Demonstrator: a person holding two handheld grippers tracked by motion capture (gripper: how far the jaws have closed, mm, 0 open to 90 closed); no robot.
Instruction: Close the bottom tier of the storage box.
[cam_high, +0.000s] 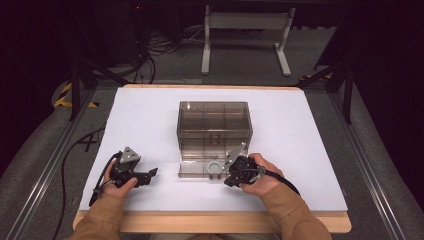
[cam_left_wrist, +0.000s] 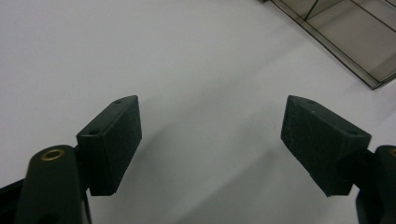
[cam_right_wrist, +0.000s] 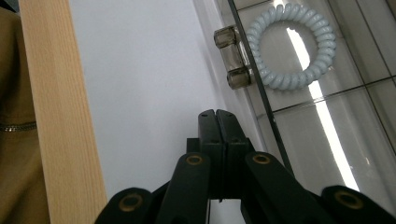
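While the left gripper (cam_left_wrist: 210, 140) rests spread on the white table (cam_high: 150, 115), the right gripper (cam_right_wrist: 218, 121), pressed together, seemingly touches the smoky clear plastic drawer (cam_right_wrist: 327, 140) holding a white spiral hair tie (cam_right_wrist: 290, 45).

The smoky plastic drawer box (cam_high: 215, 125) stands mid-bench (cam_high: 300, 150), its pulled-out drawer (cam_high: 197, 167) jutting toward the near edge. The right claw (cam_high: 231, 181) sits just at the drawer's near right corner, beside the handle (cam_right_wrist: 233, 58). Left, right and far of the box the white surface lies bare; the left claw (cam_high: 150, 175) has open room around it.
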